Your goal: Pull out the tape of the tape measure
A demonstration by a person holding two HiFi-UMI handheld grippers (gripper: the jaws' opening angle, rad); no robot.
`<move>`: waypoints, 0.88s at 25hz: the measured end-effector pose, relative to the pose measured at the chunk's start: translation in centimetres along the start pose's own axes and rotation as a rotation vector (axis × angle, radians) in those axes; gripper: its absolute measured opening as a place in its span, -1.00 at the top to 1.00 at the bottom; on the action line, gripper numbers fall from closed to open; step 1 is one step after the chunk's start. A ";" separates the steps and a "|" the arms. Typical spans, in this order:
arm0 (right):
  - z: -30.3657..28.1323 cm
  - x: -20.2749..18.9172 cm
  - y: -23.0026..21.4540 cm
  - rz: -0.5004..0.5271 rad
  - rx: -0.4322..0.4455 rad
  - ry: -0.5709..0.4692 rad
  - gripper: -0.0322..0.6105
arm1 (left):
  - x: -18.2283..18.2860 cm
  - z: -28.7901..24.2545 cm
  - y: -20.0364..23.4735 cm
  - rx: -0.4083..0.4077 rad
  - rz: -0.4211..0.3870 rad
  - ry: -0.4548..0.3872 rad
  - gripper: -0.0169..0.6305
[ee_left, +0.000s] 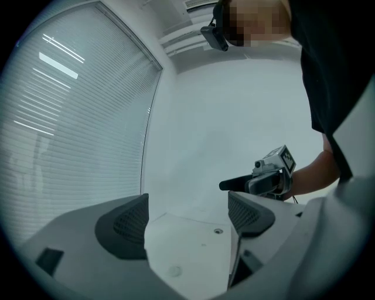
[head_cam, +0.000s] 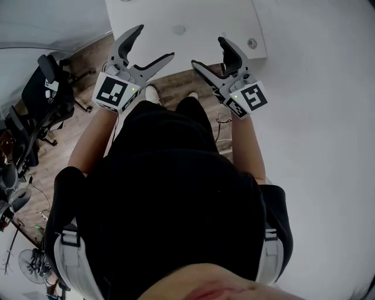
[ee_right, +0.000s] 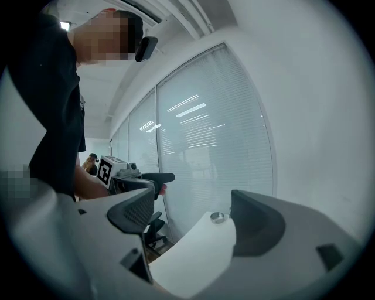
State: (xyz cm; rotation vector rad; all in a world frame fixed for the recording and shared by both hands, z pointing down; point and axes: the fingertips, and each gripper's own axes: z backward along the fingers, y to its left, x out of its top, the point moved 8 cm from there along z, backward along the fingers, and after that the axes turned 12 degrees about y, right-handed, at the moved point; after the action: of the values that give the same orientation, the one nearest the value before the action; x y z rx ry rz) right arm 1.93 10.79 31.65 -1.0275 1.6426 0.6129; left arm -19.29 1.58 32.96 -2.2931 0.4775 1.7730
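- Head view: the left gripper [head_cam: 153,44] and right gripper [head_cam: 209,53] are held at the near edge of the white table [head_cam: 199,23], both spread wide and empty. Office chairs [head_cam: 47,88] are noted at left.
- Left gripper view: only bare tabletop is seen between the parted jaws, with window blinds [ee_left: 76,117] beyond.
- Right gripper view: a round metal fitting [ee_right: 218,217] is seen on the table, and nothing is gripped.
- Tape measure: shown in no view.

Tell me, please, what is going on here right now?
A person in a black top stands at the edge of a white table, holding a claw in each hand. The left claw and the right claw are both open with nothing between them, held out roughly level near the table's edge. No tape measure is in view, so the pulling has not started.
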 end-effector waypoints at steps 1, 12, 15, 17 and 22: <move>-0.2 0.3 -0.8 0.001 0.007 0.001 -0.35 | 0.3 -0.6 0.3 0.008 0.006 0.006 -0.41; -4.7 1.2 -12.2 0.026 0.179 0.082 -0.30 | 1.4 -8.2 3.7 0.109 0.085 0.087 -0.41; -4.5 0.6 -16.0 0.042 0.250 0.122 -0.29 | 1.7 -11.1 3.0 0.164 0.119 0.082 -0.41; -4.5 -0.4 -18.4 0.044 0.297 0.143 -0.28 | 1.3 -12.9 2.6 0.202 0.129 0.096 -0.41; -6.5 -4.0 -21.9 0.049 0.384 0.220 -0.25 | -2.0 -15.5 2.1 0.274 0.142 0.188 -0.41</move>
State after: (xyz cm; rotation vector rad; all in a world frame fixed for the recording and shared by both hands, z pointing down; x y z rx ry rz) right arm 17.76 -4.09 39.65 -0.7929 1.8915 0.2046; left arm -6.54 -5.57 38.99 -2.2857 0.8781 1.4465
